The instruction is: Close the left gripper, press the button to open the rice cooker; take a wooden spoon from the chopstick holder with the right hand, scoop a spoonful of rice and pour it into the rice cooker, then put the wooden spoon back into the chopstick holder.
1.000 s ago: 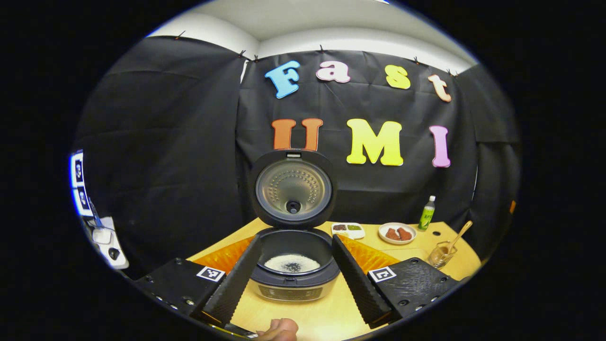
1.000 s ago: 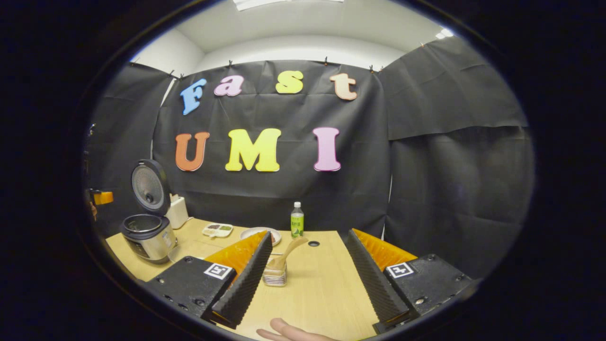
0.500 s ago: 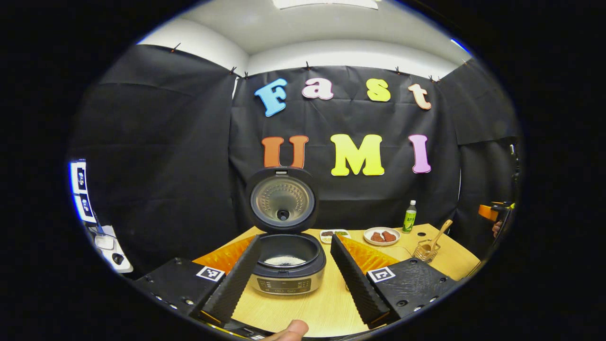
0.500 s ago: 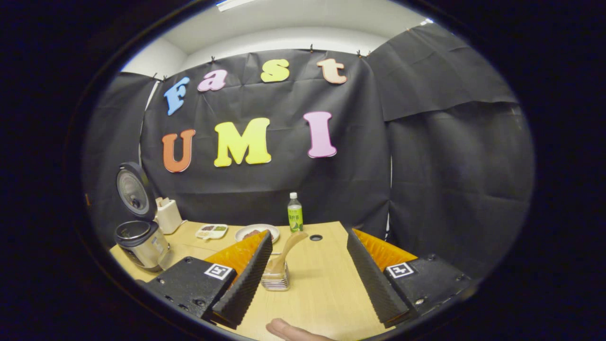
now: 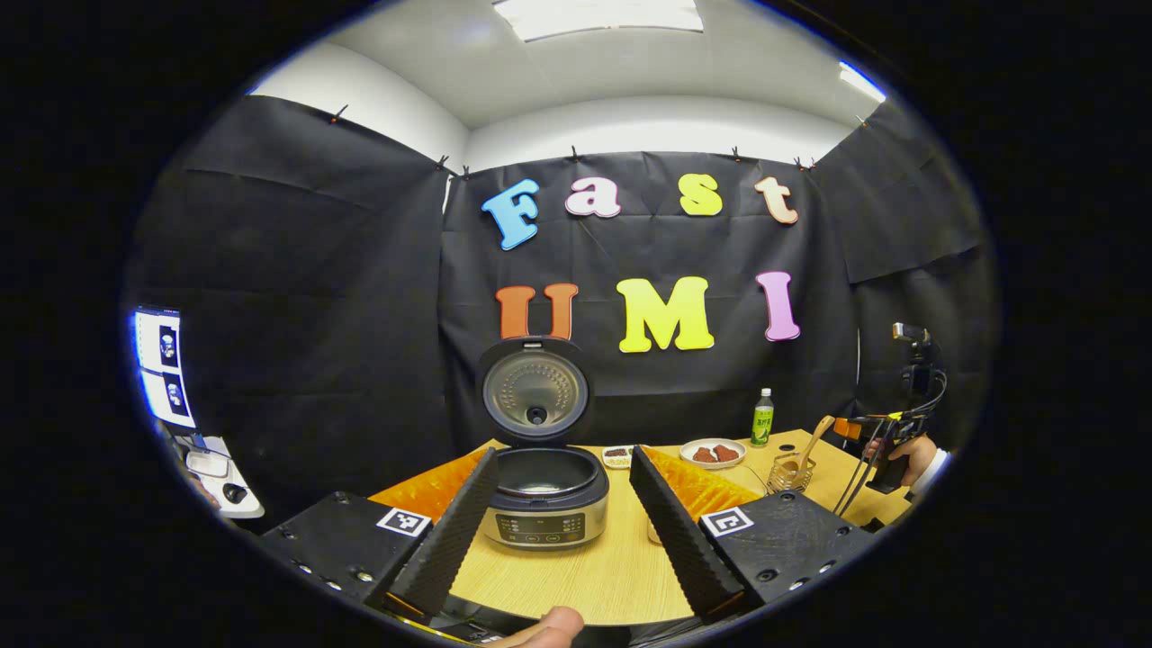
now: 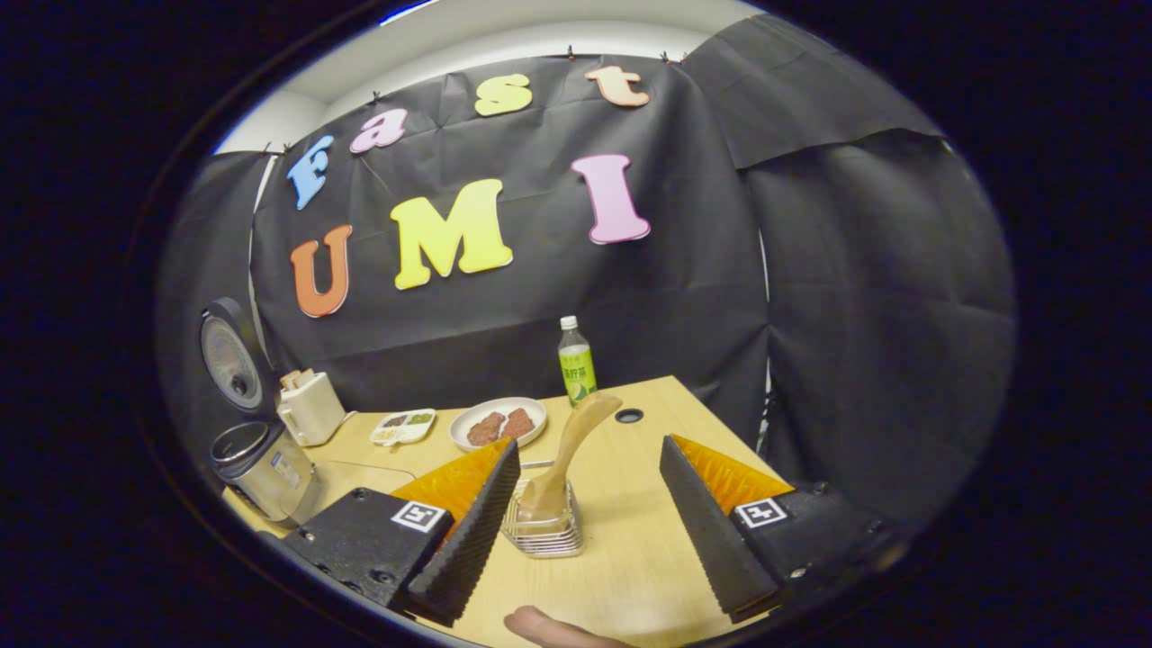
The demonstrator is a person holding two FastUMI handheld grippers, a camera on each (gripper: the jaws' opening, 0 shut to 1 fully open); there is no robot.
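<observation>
The rice cooker (image 5: 544,498) stands with its lid (image 5: 535,392) raised, a little rice showing in the pot. My left gripper (image 5: 565,540) is open, held back from the cooker with nothing between its fingers. In the right gripper view the cooker (image 6: 264,468) is far left. The wire chopstick holder (image 6: 543,527) holds a wooden spoon (image 6: 574,446), handle leaning up and right. My right gripper (image 6: 598,540) is open, close before the holder, the holder between the finger lines but untouched. In the left gripper view the right gripper (image 5: 877,432) and a hand show beside the holder (image 5: 791,472).
On the wooden table (image 6: 630,549) stand a green bottle (image 6: 577,364), a white plate with brown pieces (image 6: 499,423), a small divided dish (image 6: 403,426) and a white box (image 6: 308,407) by the cooker. A round cable hole (image 6: 629,416) lies near the bottle.
My left gripper drew back from the cooker, which now looks smaller. My right gripper moved nearer the chopstick holder and spoon, which now look larger and more centred.
</observation>
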